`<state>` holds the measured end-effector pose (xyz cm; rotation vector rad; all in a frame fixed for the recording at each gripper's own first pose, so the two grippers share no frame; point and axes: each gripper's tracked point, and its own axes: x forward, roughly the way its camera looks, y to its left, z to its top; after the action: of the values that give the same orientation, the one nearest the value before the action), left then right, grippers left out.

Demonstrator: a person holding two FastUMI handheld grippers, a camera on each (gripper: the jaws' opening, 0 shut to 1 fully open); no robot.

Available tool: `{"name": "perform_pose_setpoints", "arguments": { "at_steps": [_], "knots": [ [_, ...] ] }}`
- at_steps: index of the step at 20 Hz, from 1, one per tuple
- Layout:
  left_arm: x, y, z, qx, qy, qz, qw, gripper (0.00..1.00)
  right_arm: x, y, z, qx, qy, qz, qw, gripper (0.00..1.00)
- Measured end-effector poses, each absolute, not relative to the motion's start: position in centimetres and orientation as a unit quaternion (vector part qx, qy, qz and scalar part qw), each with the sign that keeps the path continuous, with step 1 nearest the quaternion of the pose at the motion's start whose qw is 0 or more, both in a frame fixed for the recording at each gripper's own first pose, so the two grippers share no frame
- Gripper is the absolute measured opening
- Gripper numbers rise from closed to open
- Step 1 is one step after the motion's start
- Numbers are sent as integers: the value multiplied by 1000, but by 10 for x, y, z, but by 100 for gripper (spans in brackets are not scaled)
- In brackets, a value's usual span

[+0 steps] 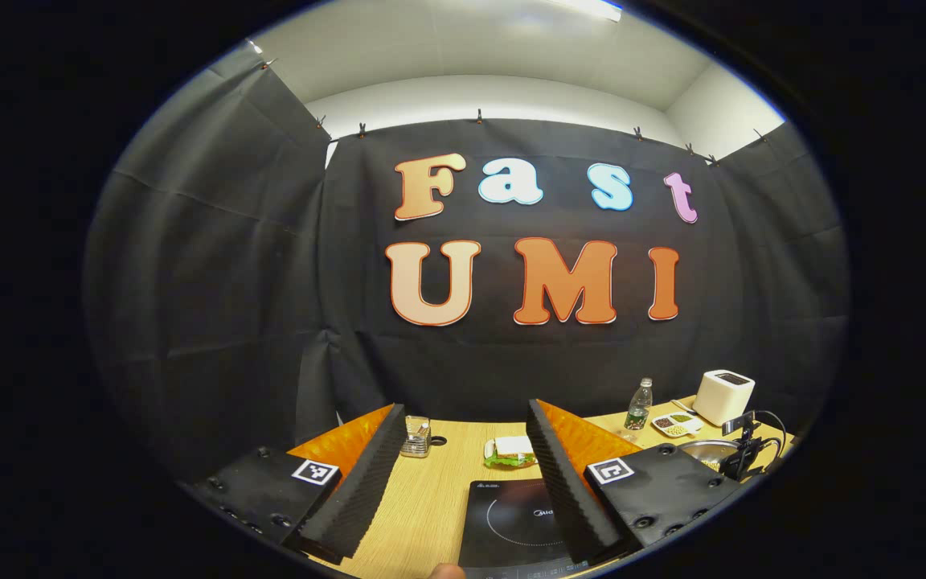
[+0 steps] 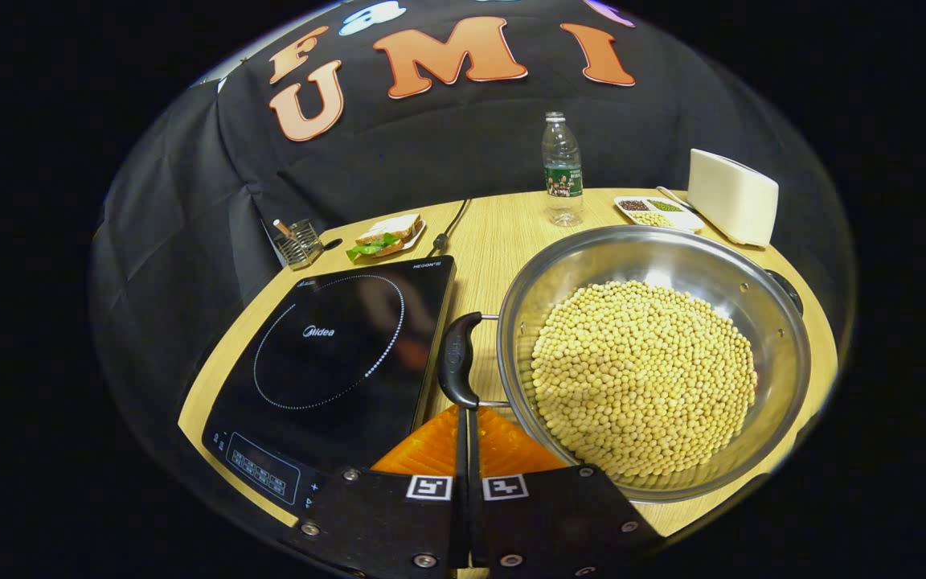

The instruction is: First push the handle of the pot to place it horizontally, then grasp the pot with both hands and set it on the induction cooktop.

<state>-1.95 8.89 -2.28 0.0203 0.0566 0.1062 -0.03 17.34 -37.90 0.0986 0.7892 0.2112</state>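
a: where's the pot?

b: in the right gripper view, on the table at 3 o'clock of the induction cooktop, full of beans, not yet on the glass.

a: the handle?

b: at the pot's 9 o'clock. the right gripper has its fingers pinched together, tips right at the handle. i judge the push is underway or just finishing.

a: the left gripper?

b: spread wide, empty. the two-handed lift is left.
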Motion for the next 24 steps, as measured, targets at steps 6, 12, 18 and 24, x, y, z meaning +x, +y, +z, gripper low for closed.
{"name": "perform_pose_setpoints", "arguments": {
  "at_steps": [6, 12, 18, 24],
  "knots": [
    [-15, 101, -31, 4, 35, 59, 998, 97, 12, 179, -379, 62, 381, 98, 917, 0],
    [-11, 102, -39, 0, 40, 55, 998, 97, 24, 184, -380, 65, 378, 98, 918, 0],
    [-10, 100, -40, -1, 46, 47, 998, 97, 36, 189, -381, 68, 375, 95, 920, 0],
    [-1, 76, -45, -5, 48, 27, 998, 97, 27, 182, -365, 77, 370, 106, 920, 0]
  ]
}}
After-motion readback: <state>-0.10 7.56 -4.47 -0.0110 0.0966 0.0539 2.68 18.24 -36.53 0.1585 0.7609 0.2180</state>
